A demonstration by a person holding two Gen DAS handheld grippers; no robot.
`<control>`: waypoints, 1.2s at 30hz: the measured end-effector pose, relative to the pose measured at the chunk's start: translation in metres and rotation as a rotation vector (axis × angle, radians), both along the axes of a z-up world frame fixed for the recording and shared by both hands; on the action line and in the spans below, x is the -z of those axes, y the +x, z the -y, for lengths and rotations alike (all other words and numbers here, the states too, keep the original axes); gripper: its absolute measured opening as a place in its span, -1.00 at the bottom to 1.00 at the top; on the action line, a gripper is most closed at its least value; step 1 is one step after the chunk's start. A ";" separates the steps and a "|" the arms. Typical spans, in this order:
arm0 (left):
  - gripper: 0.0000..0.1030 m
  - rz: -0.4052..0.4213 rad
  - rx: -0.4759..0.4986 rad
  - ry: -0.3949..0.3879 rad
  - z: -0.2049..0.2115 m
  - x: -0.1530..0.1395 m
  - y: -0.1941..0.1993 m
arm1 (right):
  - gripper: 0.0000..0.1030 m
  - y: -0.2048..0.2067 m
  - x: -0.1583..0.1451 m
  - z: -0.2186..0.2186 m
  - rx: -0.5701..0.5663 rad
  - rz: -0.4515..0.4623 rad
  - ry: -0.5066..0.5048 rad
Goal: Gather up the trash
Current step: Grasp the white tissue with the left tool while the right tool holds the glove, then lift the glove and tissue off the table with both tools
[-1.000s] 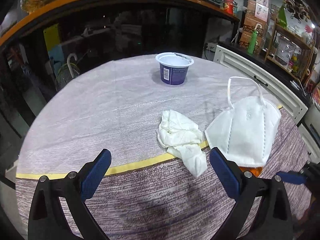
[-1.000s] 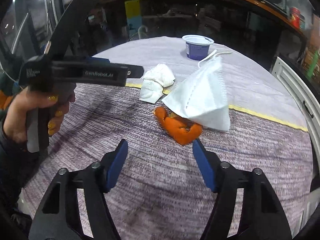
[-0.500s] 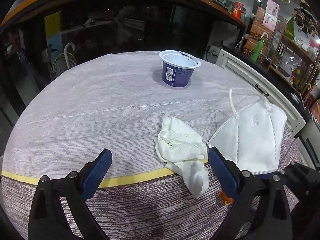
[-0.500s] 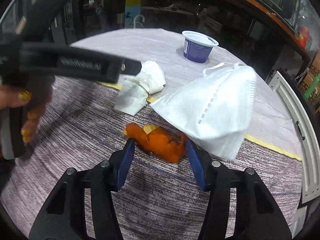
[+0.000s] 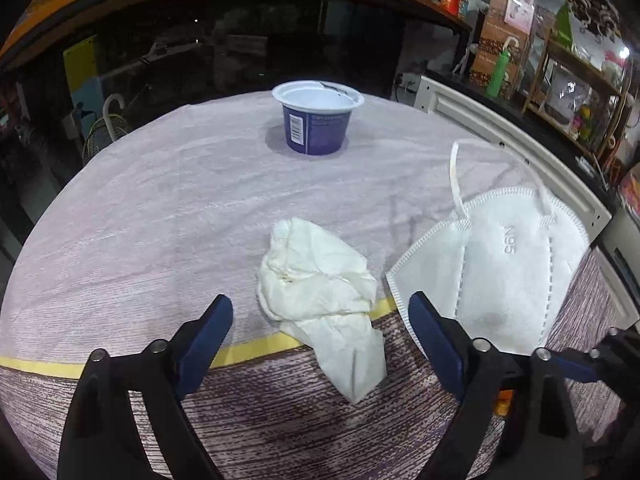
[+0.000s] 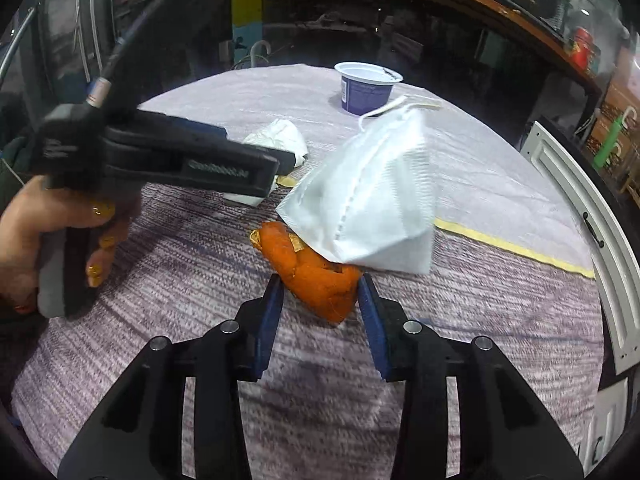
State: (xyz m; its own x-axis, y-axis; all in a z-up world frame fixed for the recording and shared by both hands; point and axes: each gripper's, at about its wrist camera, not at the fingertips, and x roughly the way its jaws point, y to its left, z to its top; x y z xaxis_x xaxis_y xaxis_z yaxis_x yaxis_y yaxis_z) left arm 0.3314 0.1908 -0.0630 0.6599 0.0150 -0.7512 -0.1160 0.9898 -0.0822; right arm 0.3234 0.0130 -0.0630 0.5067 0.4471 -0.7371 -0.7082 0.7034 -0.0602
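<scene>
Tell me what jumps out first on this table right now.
The orange peel sits between the right gripper fingers, which have just been closing, half under the white N95 mask. The crumpled tissue lies on the yellow stripe ahead of the left gripper; a blue cup stands beyond.

Trash on the tablecloth (image 5: 160, 208): one crumpled white tissue (image 5: 320, 300), one white N95 mask (image 5: 500, 272), one empty blue yogurt cup (image 5: 318, 118), one orange peel (image 6: 316, 276). Four pieces total. Two grippers: left gripper (image 5: 320, 328), right gripper (image 6: 320, 300). One hand (image 6: 52, 236) visible
</scene>
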 end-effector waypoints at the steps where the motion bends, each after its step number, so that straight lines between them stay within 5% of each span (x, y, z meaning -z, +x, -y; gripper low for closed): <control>1: 0.49 -0.013 0.006 0.007 0.003 0.003 0.001 | -0.23 -0.002 -0.001 0.004 0.005 0.000 0.008; 7: -0.15 -0.033 0.011 0.092 0.013 0.011 0.001 | -0.23 -0.009 -0.007 0.025 0.051 -0.013 0.061; 9: -0.54 -0.019 0.010 0.069 0.010 0.008 -0.003 | -0.23 -0.016 -0.010 0.037 0.068 -0.011 0.080; 12: -0.64 0.022 -0.011 0.079 0.005 0.000 -0.012 | -0.23 -0.020 -0.012 0.039 0.078 -0.012 0.100; 19: -0.65 0.125 -0.032 0.062 0.000 -0.020 -0.025 | -0.23 -0.048 -0.020 0.065 0.104 -0.006 0.150; 36: -0.65 0.172 0.018 0.138 0.040 -0.030 -0.060 | -0.23 -0.123 -0.013 0.165 0.209 -0.008 0.230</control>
